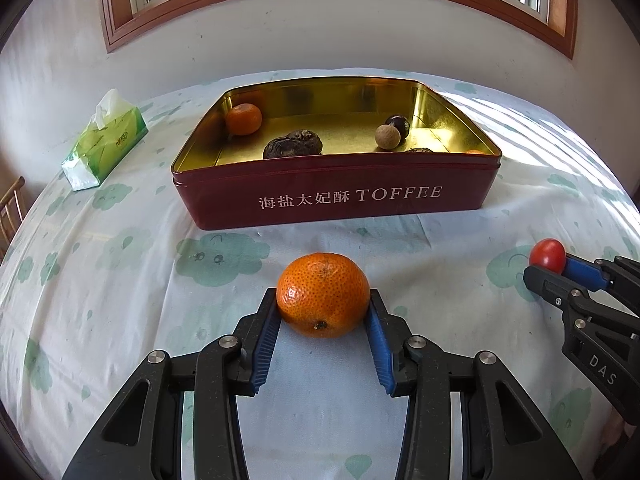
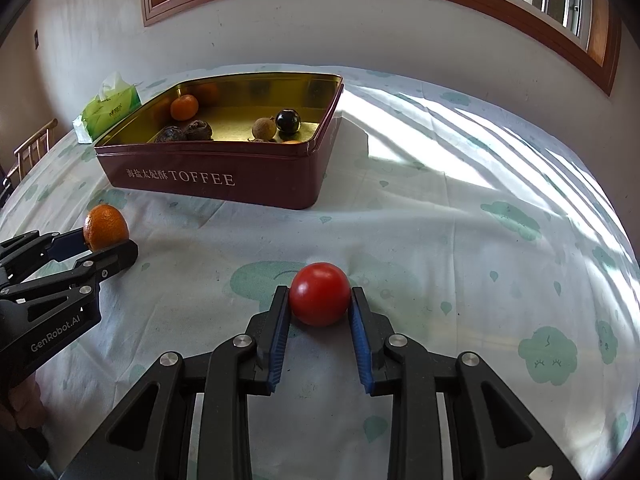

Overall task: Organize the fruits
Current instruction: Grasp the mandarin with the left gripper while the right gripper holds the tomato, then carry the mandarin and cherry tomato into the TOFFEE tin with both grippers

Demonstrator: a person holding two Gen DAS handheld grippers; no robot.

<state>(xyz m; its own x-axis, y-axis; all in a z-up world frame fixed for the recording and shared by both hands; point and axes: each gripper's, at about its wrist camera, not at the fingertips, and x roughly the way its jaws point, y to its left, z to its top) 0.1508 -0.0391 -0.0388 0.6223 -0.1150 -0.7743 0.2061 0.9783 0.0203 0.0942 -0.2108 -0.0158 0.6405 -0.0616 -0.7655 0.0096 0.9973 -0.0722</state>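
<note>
Left claw [image 1: 324, 308] pinches the mandarin [image 1: 323, 295], right claw [image 2: 320, 300] the tomato [image 2: 319, 294], both by pad tips only; either could roll free lifting toward the tin [image 1: 336, 196].

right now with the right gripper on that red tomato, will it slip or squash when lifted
The tomato looks smooth and glossy, so it may slip between the right gripper's ribbed pads. It is round, so it would probably roll if released. Its thin skin could bruise under a hard squeeze.

Both wrist views close, angled down, sharing tin [image 1: 336, 196]
</note>
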